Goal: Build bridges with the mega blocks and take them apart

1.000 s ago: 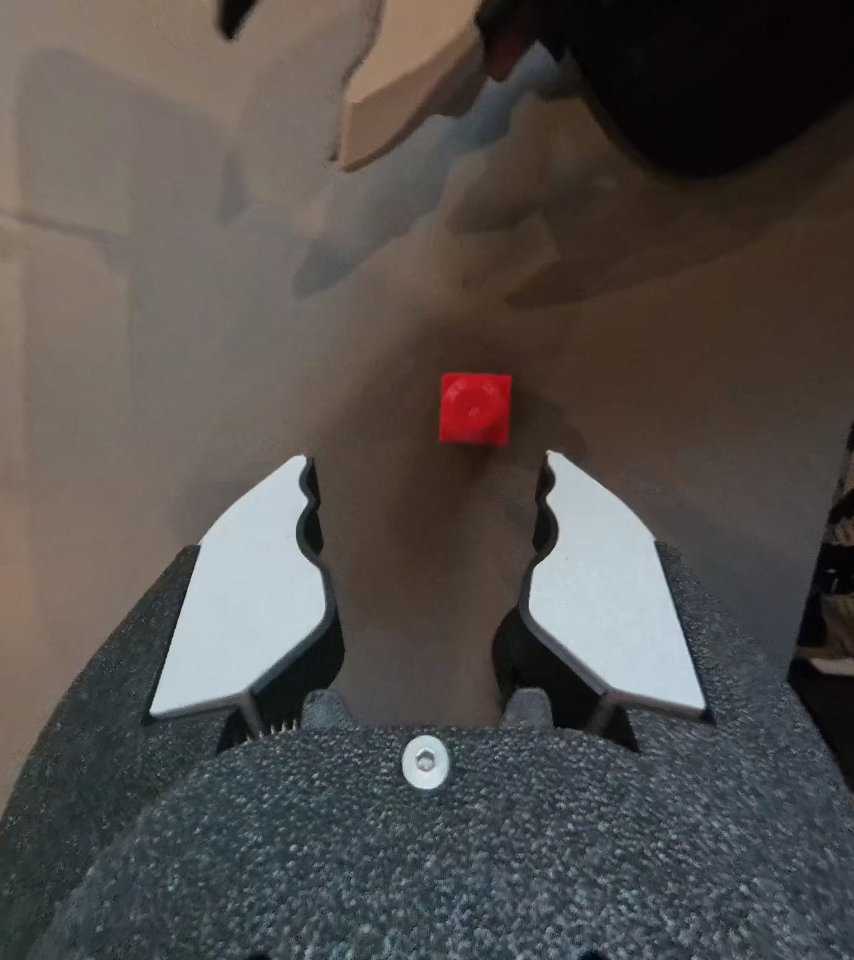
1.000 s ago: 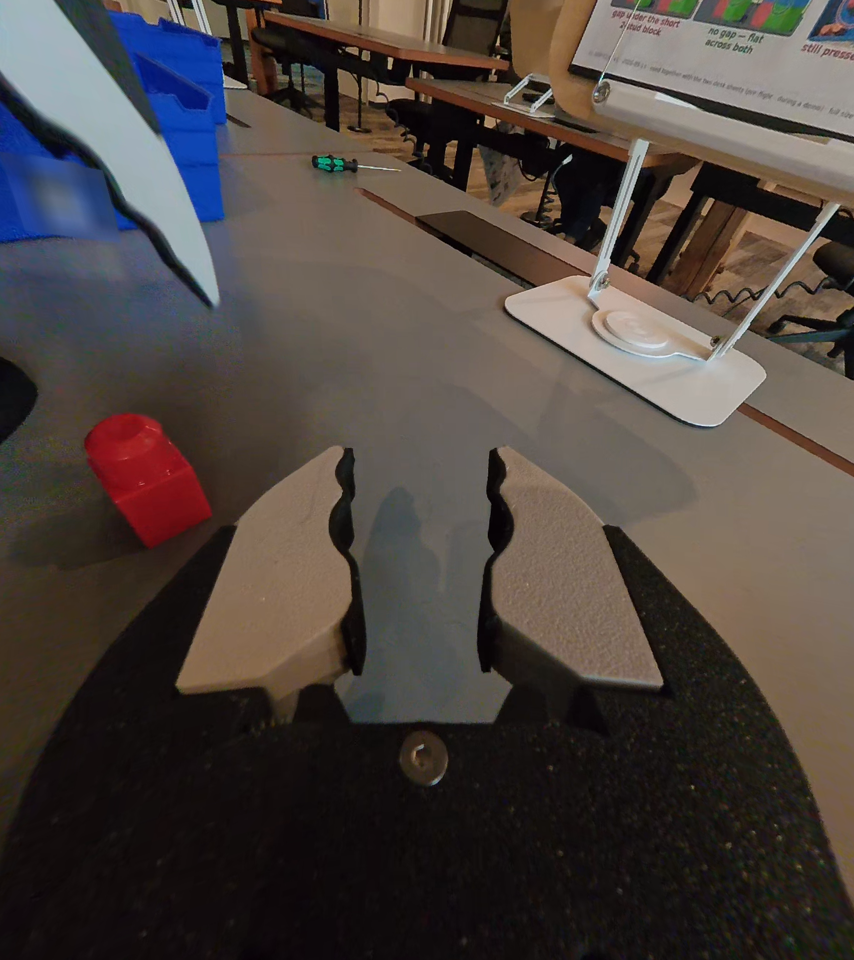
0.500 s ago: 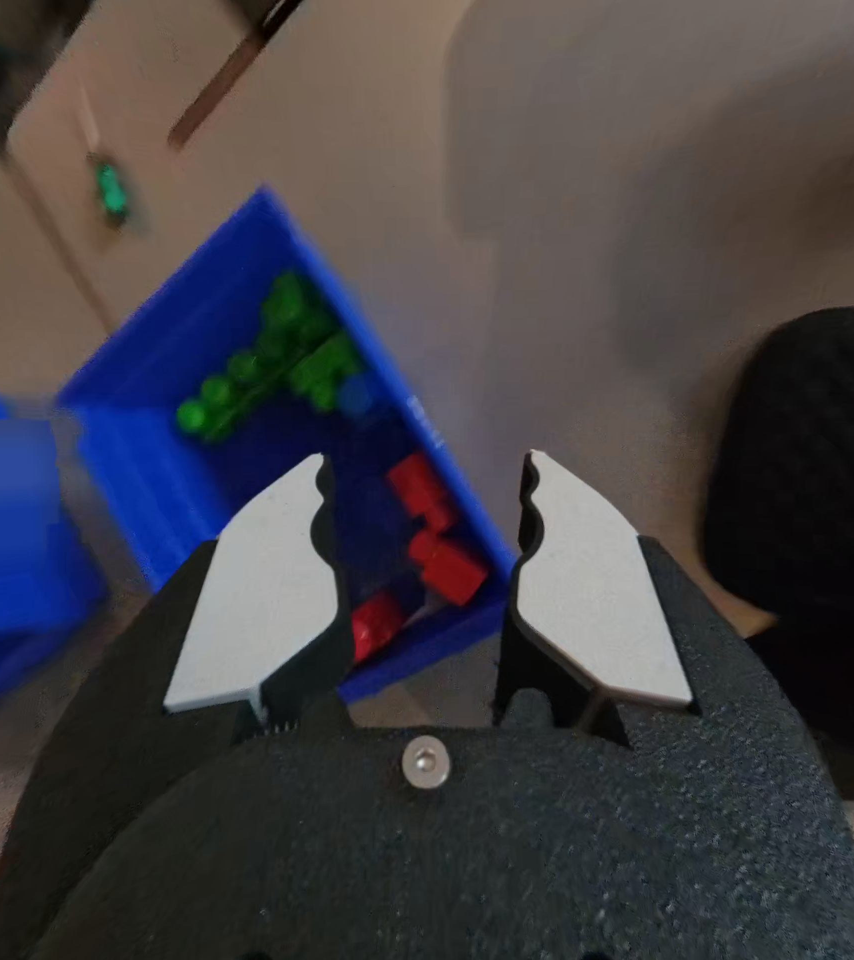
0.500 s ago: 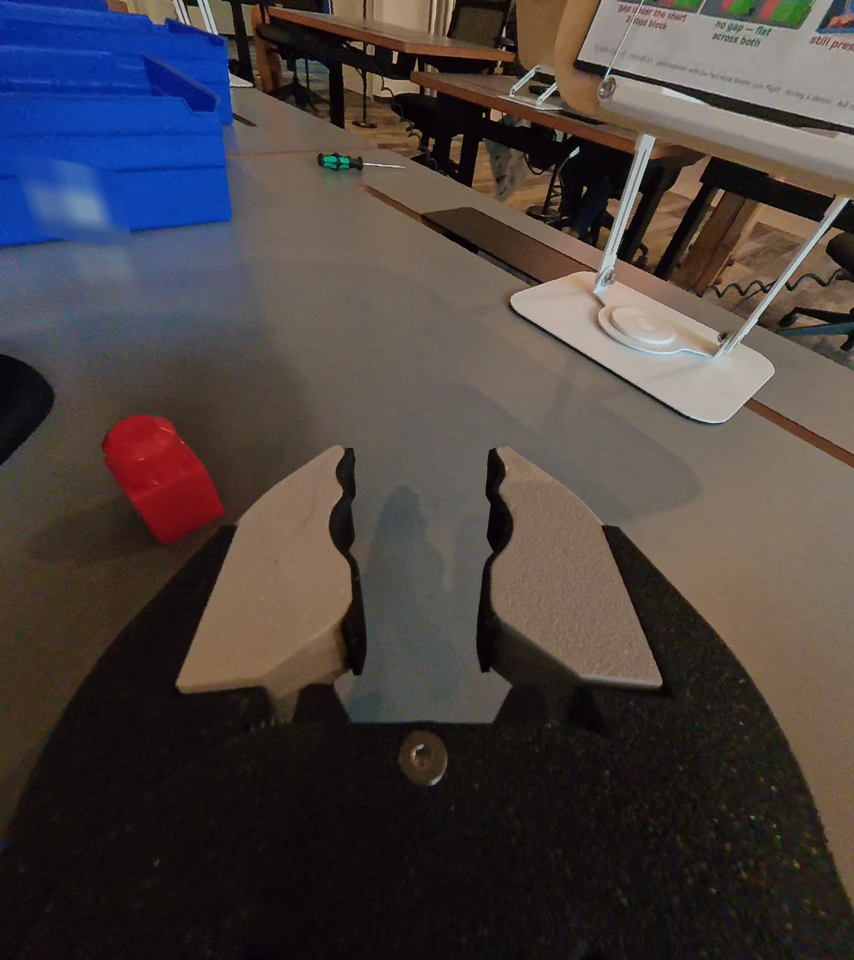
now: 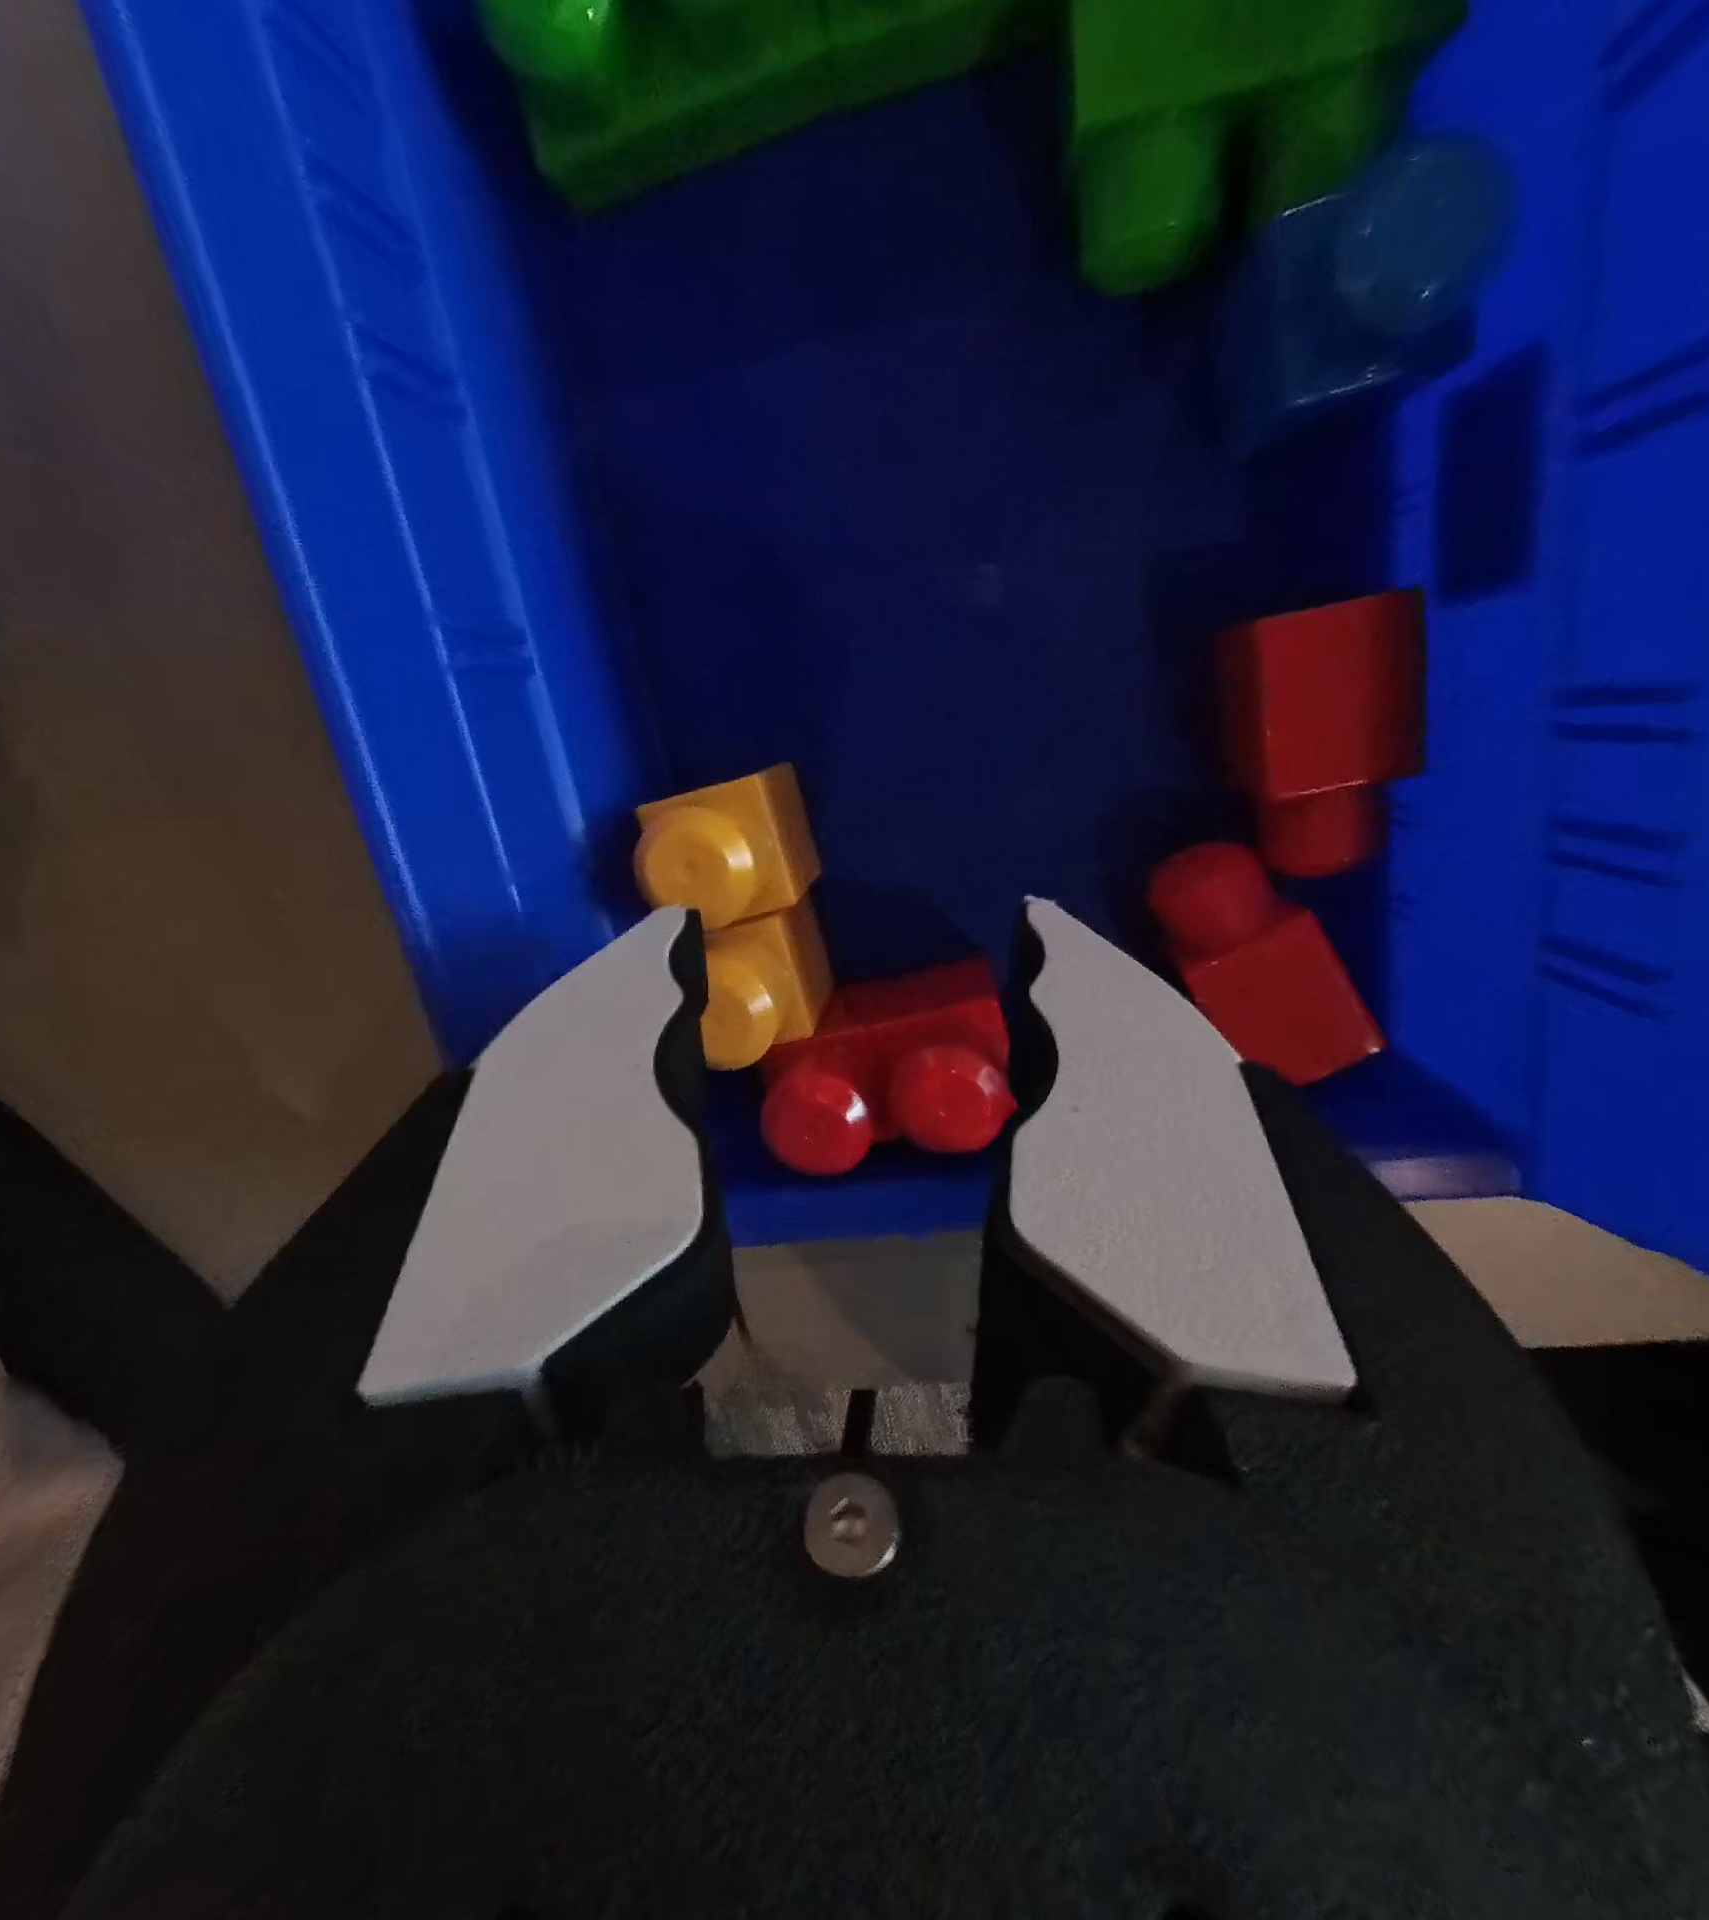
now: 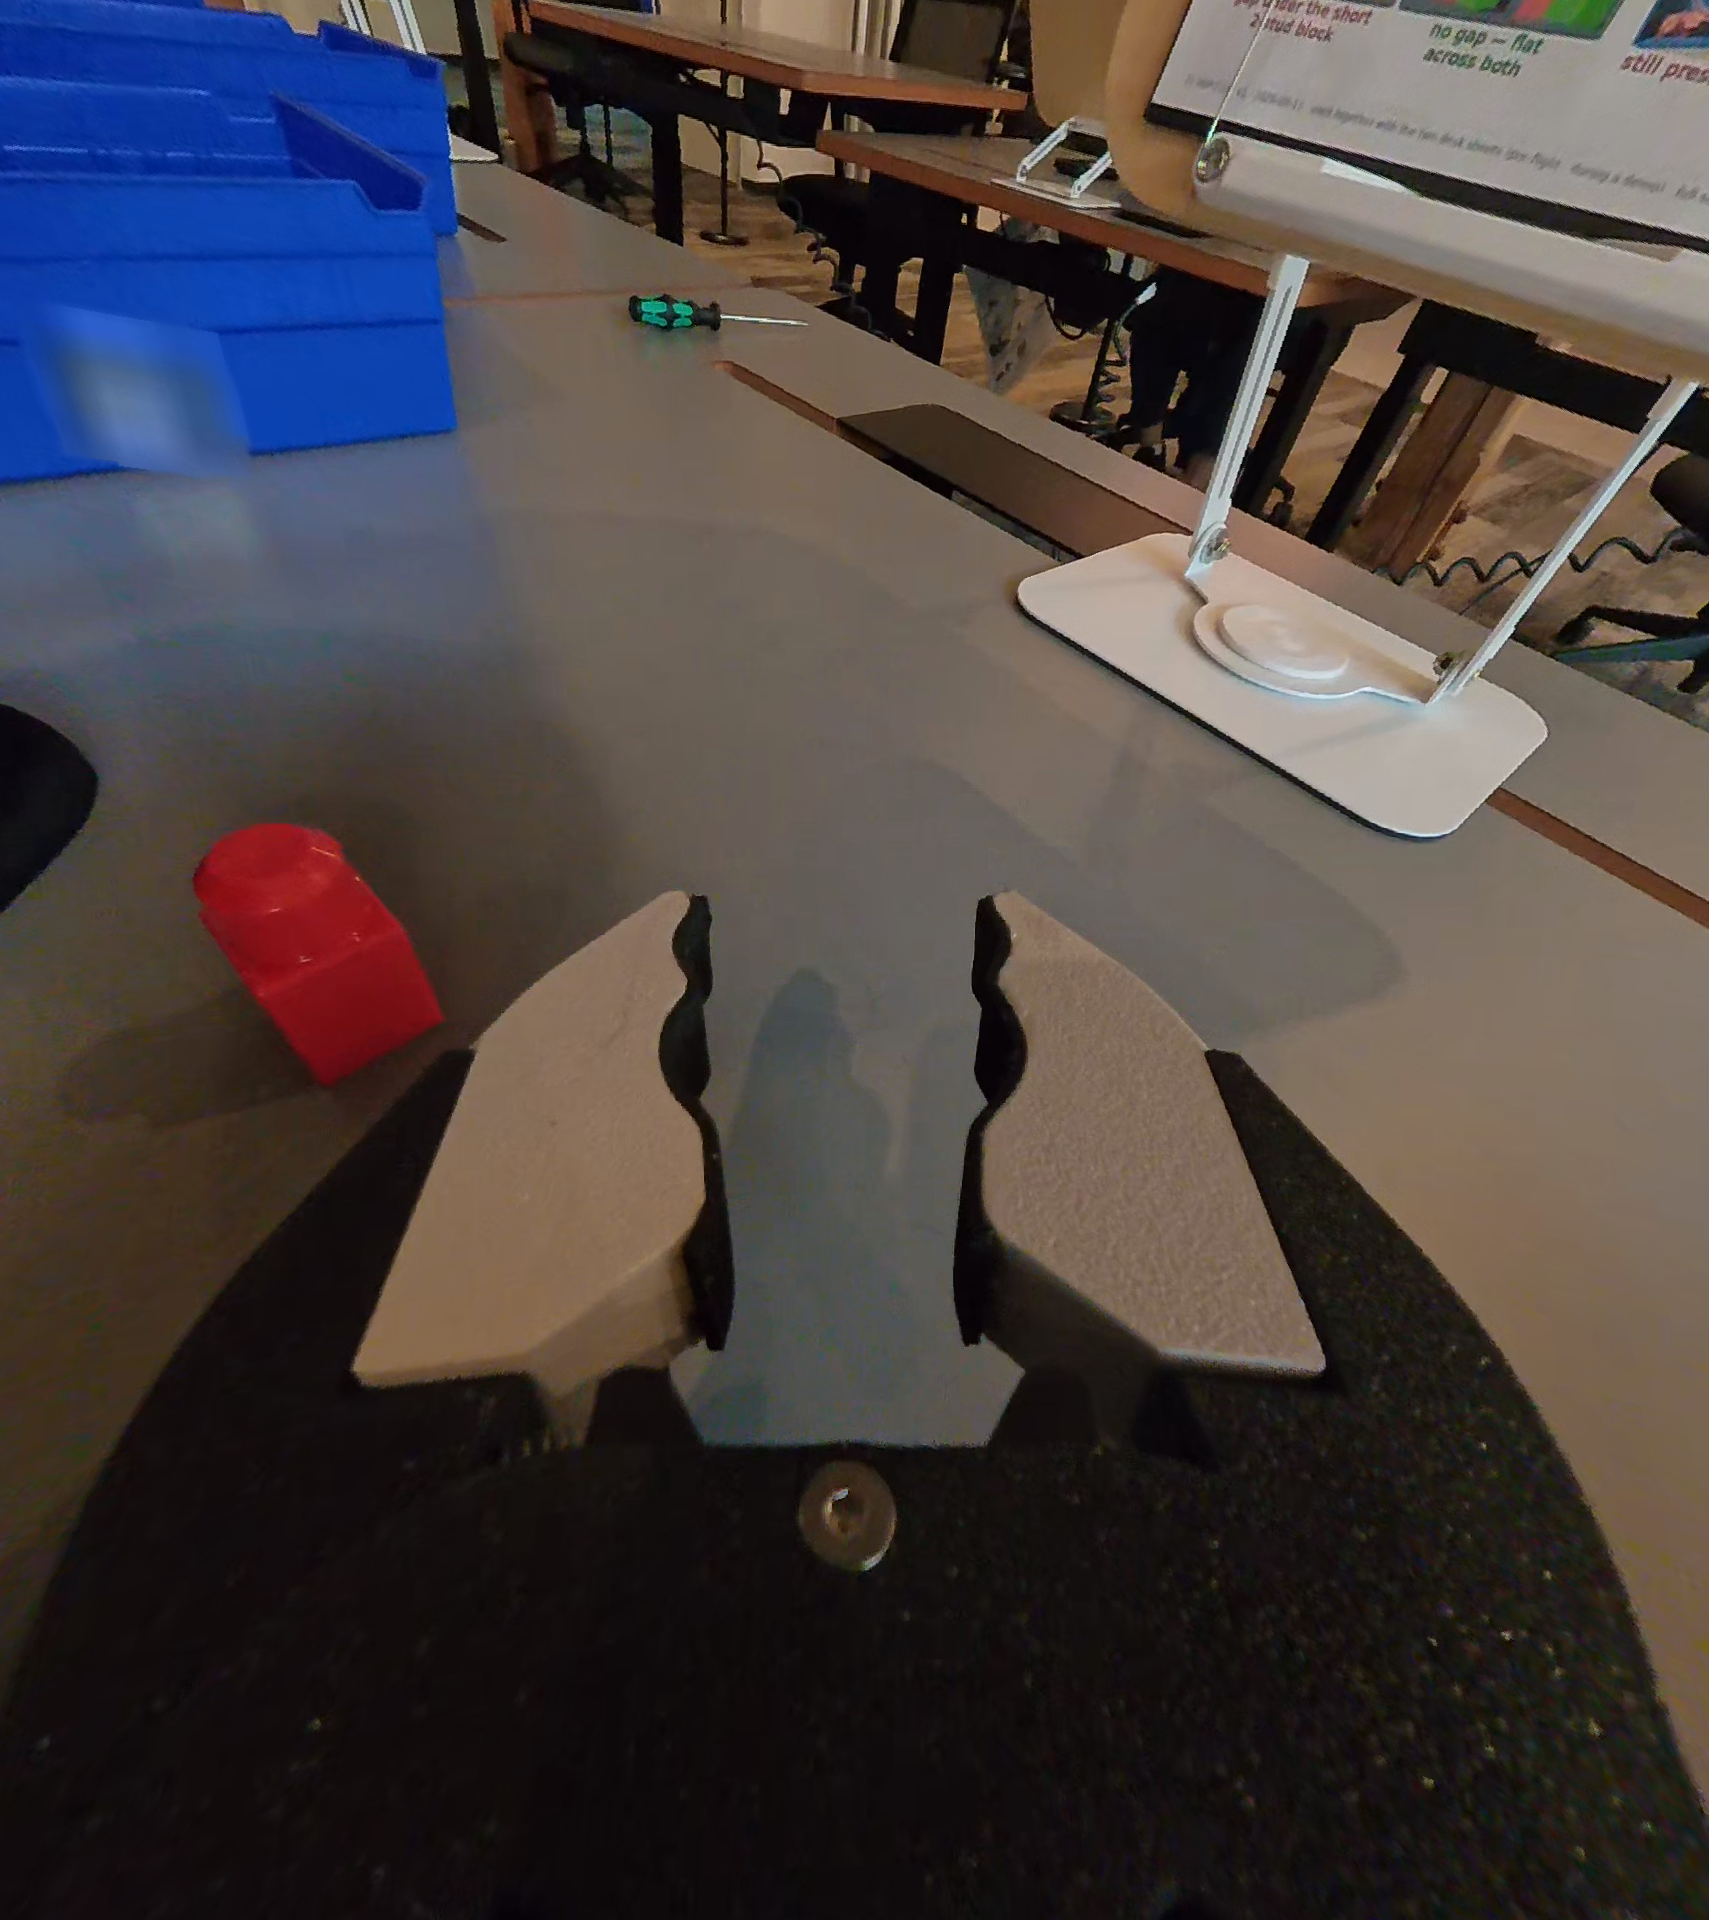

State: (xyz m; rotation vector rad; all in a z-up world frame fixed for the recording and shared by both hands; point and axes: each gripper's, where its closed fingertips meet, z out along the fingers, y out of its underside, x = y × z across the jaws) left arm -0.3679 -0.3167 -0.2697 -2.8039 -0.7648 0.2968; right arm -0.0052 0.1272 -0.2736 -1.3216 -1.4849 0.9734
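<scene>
The left gripper (image 5: 855, 914) was held over the near end of a blue bin (image 5: 341, 520), fingers apart and empty, framing a red two-stud block (image 5: 891, 1060). Fetching a block for the bridge was judged to be the step in hand; a descent and a squeeze across that block's sides would be called for next. A yellow block (image 5: 736, 914) lay touching it on the left, so a clean grasp could be crowded. Two single red blocks (image 5: 1276, 810) lay right; green blocks (image 5: 933, 94) at the far end were cut off. The right gripper (image 6: 839, 914) was held low over the surface (image 6: 725, 623), fingers apart and empty, a red block (image 6: 310, 945) standing left of it. No bridge was seen.
</scene>
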